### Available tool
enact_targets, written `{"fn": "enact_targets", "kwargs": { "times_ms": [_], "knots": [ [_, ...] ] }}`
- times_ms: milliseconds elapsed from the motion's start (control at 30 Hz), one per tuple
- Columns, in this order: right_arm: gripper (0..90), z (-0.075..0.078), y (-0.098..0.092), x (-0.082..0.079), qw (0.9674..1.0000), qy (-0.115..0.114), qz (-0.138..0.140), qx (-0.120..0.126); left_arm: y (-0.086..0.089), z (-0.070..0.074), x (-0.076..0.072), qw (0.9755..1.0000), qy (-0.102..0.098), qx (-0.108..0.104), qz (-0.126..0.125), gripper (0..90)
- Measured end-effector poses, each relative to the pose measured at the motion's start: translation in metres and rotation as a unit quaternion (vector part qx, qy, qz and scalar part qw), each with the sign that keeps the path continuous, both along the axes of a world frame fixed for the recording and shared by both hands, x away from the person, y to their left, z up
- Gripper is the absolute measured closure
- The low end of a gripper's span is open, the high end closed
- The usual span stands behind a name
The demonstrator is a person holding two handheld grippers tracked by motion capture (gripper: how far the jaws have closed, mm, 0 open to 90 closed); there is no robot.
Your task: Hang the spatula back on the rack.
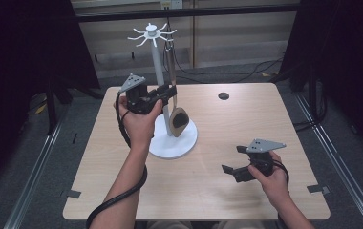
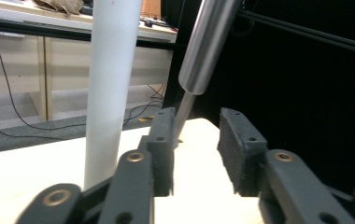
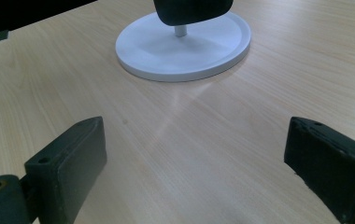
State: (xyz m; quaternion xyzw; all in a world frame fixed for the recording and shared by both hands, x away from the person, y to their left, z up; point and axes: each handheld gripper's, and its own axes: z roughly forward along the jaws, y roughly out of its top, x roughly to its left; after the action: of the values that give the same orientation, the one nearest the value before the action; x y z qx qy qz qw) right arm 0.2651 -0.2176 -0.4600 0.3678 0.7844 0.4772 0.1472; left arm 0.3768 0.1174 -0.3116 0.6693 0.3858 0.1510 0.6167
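Observation:
A white rack stands on the table, with a pole, a ring of hooks at the top and a round base. From one hook hangs a spoon with a steel handle; its dark head hangs just above the base. My left gripper is level beside the pole at the handle's lower end. Its jaws stand apart, and the thin neck of the handle lies just beyond the pads, untouched. My right gripper rests open low over the table's front right, nothing between its jaws.
The wooden table has a small black round disc near its far edge. Dark curtains hang on both sides, and cables lie on the floor behind. Bare tabletop lies between the rack's base and my right gripper.

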Motion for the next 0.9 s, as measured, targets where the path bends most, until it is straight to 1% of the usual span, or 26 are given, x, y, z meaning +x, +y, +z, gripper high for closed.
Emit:
{"fn": "enact_targets", "kwargs": {
  "times_ms": [100,200,233,300,333,367,400,467,500,600,667,700,733,767,800,867,900],
  "knots": [
    [5.3,0.000,0.000,0.000,1.0000,0.000,-0.001,0.000,0.001,-0.002,-0.001,0.9999,0.006,0.004,-0.008,58.9],
    [5.3,0.000,-0.001,0.000,1.0000,0.000,-0.001,0.000,0.000,-0.004,-0.004,0.9999,0.008,0.007,-0.011,51.7],
    [5.3,0.000,-0.001,0.000,1.0000,0.000,-0.002,0.001,0.001,-0.004,-0.005,0.9998,0.010,0.013,-0.013,50.6],
    [5.3,0.000,-0.001,0.000,1.0000,0.001,-0.002,0.001,0.000,-0.006,-0.007,0.9997,0.015,0.009,-0.015,44.5],
    [5.3,0.000,-0.001,0.000,1.0000,0.001,-0.002,0.000,0.002,-0.007,-0.007,0.9997,0.014,0.010,-0.019,41.9],
    [5.3,0.000,-0.001,0.000,1.0000,0.001,-0.002,0.000,0.003,-0.008,-0.008,0.9997,0.013,0.014,-0.017,39.9],
    [5.3,0.000,-0.001,0.000,1.0000,0.001,-0.002,0.000,0.004,-0.009,-0.009,0.9995,0.014,0.023,-0.015,37.5],
    [5.3,-0.001,-0.001,0.000,1.0000,0.001,-0.002,0.001,0.005,-0.011,-0.011,0.9993,0.017,0.029,-0.017,33.0],
    [5.3,-0.001,-0.001,-0.001,1.0000,0.002,-0.002,-0.001,0.007,-0.012,-0.013,0.9991,0.019,0.035,-0.018,32.3],
    [5.3,-0.001,-0.003,-0.001,1.0000,0.003,-0.005,0.000,0.011,-0.017,-0.015,0.9990,0.021,0.033,-0.022,29.1],
    [5.3,0.000,-0.004,-0.001,1.0000,0.002,-0.007,0.000,0.013,-0.021,-0.016,0.9988,0.017,0.041,-0.018,27.0],
    [5.3,0.000,-0.004,-0.001,1.0000,0.002,-0.007,0.000,0.014,-0.022,-0.017,0.9988,0.016,0.041,-0.020,27.0],
    [5.3,0.000,-0.004,-0.001,1.0000,0.001,-0.007,0.000,0.015,-0.024,-0.017,0.9987,0.018,0.045,-0.019,26.8],
    [5.3,0.000,-0.004,-0.001,1.0000,0.001,-0.008,-0.001,0.016,-0.025,-0.017,0.9987,0.017,0.044,-0.020,25.8],
    [5.3,0.000,-0.004,-0.001,1.0000,0.001,-0.008,0.000,0.017,-0.027,-0.017,0.9985,0.017,0.049,-0.019,24.9],
    [5.6,0.000,-0.004,-0.001,1.0000,0.002,-0.009,-0.001,0.019,-0.030,-0.017,0.9985,0.015,0.047,-0.024,24.1],
    [5.8,0.000,-0.004,-0.002,1.0000,0.002,-0.010,-0.001,0.020,-0.031,-0.017,0.9984,0.013,0.050,-0.023,24.0]
  ]
}}
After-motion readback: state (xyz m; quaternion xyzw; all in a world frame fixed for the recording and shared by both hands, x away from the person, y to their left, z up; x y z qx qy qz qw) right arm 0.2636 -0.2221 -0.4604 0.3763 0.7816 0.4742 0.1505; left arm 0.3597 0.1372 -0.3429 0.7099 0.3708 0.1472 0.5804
